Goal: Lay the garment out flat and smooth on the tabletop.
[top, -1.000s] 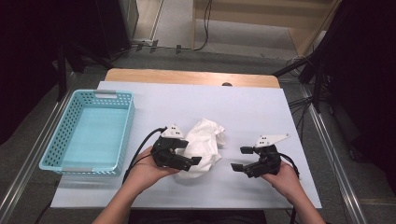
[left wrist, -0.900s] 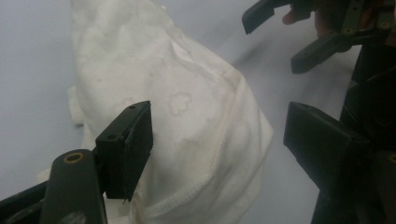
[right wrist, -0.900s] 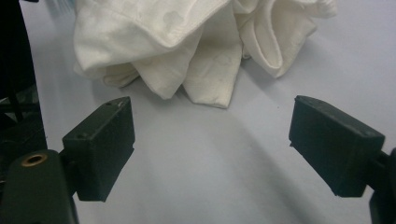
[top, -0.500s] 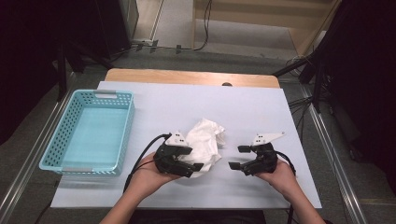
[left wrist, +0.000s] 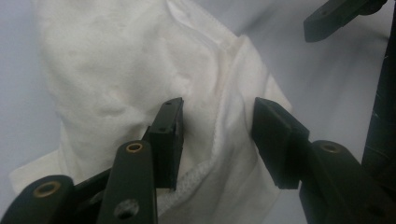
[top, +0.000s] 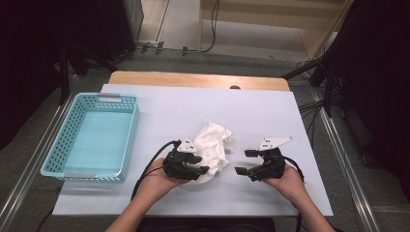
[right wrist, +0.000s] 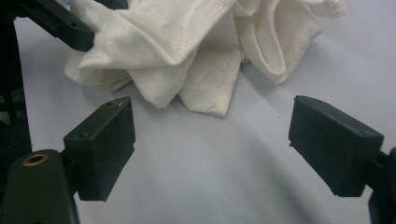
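White cloth (top: pixel 211 145) between the closing, not yet clamped left tongs (left wrist: pixel 217 135); right tongs (right wrist: pixel 210 140) apart, just beside it

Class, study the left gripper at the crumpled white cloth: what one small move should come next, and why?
Probably close the left gripper fully on the white cloth. Its jaws have just been closing and straddle a hemmed fold, but the pads do not look pressed on it yet. The right gripper is open over bare table, just short of the cloth.
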The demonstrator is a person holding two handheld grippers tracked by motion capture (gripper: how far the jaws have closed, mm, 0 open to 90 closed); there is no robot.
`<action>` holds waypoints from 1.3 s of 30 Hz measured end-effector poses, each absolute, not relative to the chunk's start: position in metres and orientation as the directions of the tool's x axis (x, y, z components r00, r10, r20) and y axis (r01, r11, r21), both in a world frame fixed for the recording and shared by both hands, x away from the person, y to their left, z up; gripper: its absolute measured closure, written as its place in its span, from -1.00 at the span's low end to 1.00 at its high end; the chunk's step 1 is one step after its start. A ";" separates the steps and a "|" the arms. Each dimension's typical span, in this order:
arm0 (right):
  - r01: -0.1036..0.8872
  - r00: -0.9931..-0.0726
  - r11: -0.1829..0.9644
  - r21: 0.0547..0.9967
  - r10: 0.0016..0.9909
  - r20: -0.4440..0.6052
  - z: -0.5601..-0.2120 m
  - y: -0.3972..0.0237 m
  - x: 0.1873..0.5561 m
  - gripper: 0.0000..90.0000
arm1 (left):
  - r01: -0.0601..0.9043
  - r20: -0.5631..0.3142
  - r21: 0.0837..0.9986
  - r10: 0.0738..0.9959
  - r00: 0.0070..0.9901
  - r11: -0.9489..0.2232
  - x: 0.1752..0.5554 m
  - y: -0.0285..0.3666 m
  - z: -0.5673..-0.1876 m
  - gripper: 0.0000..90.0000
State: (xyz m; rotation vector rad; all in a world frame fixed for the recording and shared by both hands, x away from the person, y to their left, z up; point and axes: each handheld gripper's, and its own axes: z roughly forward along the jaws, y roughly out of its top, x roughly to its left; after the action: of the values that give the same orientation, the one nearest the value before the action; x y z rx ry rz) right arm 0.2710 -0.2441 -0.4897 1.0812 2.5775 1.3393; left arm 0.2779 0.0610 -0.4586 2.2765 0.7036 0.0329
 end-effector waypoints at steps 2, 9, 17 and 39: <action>0.555 -0.759 0.390 0.735 0.599 0.256 -0.490 -0.240 0.272 -0.70 | 0.489 -0.176 0.654 0.512 0.841 -0.578 0.279 0.062 -0.458 0.30; 0.558 -0.757 0.393 0.731 0.602 0.255 -0.492 -0.235 0.278 -0.55 | 0.493 -0.174 0.652 0.519 0.837 -0.576 0.285 0.067 -0.452 0.74; 0.543 -0.764 0.398 0.739 0.600 0.239 -0.491 -0.228 0.280 -0.45 | 0.515 -0.211 0.703 0.548 0.809 -0.490 0.291 0.090 -0.434 0.79; 0.566 -0.751 0.397 0.722 0.609 0.255 -0.500 -0.193 0.293 -0.33 | 0.594 -0.288 0.723 0.628 0.723 -0.353 0.310 0.127 -0.435 0.78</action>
State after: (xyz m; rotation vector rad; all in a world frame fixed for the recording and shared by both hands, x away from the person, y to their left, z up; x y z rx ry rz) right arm 0.2928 -0.1930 -0.5003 1.0875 2.5832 1.3049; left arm 0.3101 0.1266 -0.4354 2.0509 0.9272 0.0492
